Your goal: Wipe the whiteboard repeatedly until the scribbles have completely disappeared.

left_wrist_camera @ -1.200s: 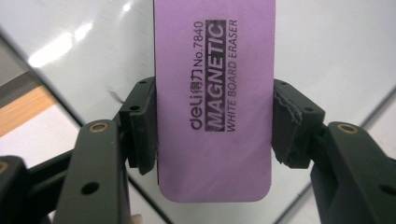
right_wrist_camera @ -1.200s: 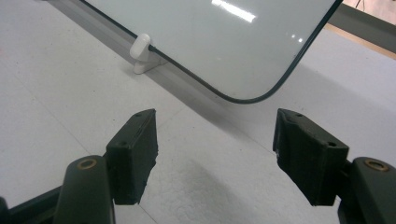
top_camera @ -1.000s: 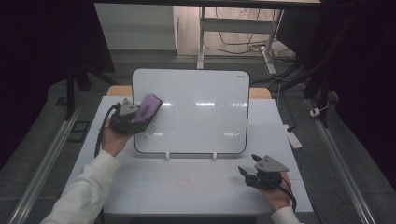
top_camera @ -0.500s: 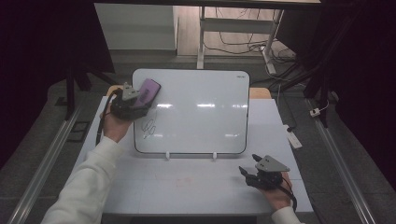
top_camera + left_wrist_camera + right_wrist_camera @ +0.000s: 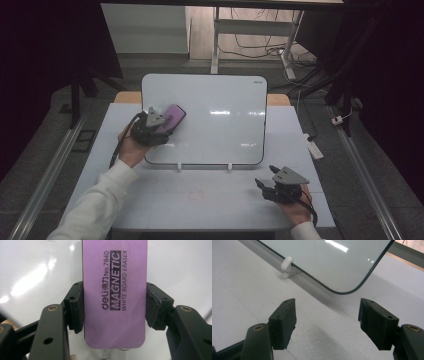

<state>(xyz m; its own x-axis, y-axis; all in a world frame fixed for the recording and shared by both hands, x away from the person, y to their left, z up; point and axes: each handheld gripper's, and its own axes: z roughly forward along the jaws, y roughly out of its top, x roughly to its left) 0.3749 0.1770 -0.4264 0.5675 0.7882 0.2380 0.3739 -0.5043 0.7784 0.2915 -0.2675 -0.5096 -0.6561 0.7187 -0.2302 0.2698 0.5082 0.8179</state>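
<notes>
The left hand-held gripper (image 5: 161, 124) is pinching a purple eraser (image 5: 170, 117) by its long sides, and the eraser lies flat against the left part of the whiteboard (image 5: 220, 125), roughly halfway up. From above, the grey plate on top of that gripper hides the near end of the eraser and the jaws themselves. In the left gripper view the eraser (image 5: 115, 292) is plain, with the print "MAGNETIC WHITE BOARD ERASER" readable, though its far end is cut off at the top edge. A few faint marks on the board below it are too blurred to make out.

The right hand-held gripper (image 5: 270, 186) rests low on the white table (image 5: 200, 200) at the near right, its jaws spread with nothing between them. Its own view shows the board's rounded corner (image 5: 342, 272) and one white clip (image 5: 287, 266) at its bottom edge.
</notes>
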